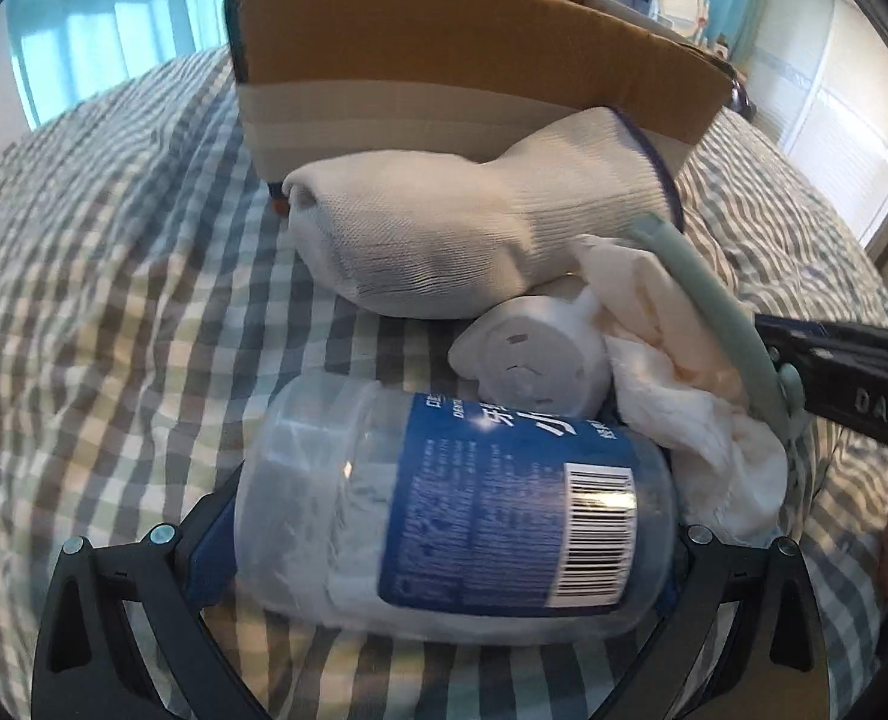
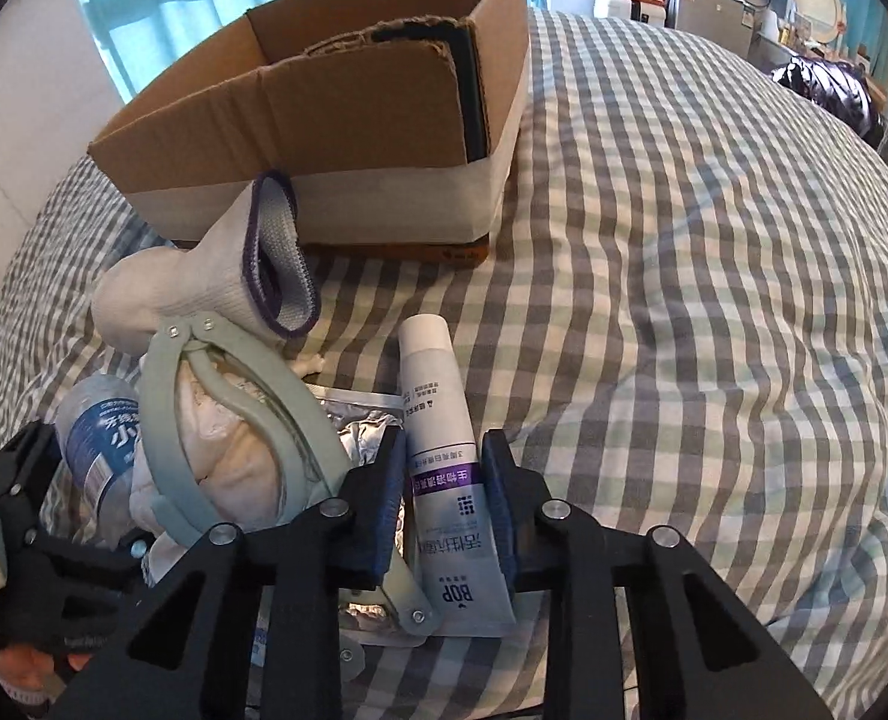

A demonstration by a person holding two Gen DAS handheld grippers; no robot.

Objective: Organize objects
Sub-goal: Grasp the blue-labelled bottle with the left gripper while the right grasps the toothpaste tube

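Presently, findings are recorded with the cardboard box as landmark.

Box: it is seen standing open-topped on the checked bedspread, with a dark flat item upright inside against its right wall.

Clutter: a heap is found just in front of the box, comprising a white knit glove, a white roll, crumpled tissue, a pale green hinged clip tool and foil packets.

Left gripper: its jaws are seen set on either side of a clear plastic jar with a blue label, lying on its side at the near edge of the heap, farther from the box than the glove. The jar is judged held, the pads being pressed to its two ends.

Right gripper: its jaws are seen narrowed onto a white toothpaste tube, which lies in front of the box's right corner, cap pointing towards the box.

Handling, jar: it is judged light, rigid and smooth, hence liable to slip or roll; a grip across the labelled body is advised.

Handling, tube: it is judged soft and squeezable; the flatter middle is preferred, with modest pressure.

Handling, glove and tissue: these are judged limp and are best pinched at a fold.

Progress: most items are judged not yet boxed.
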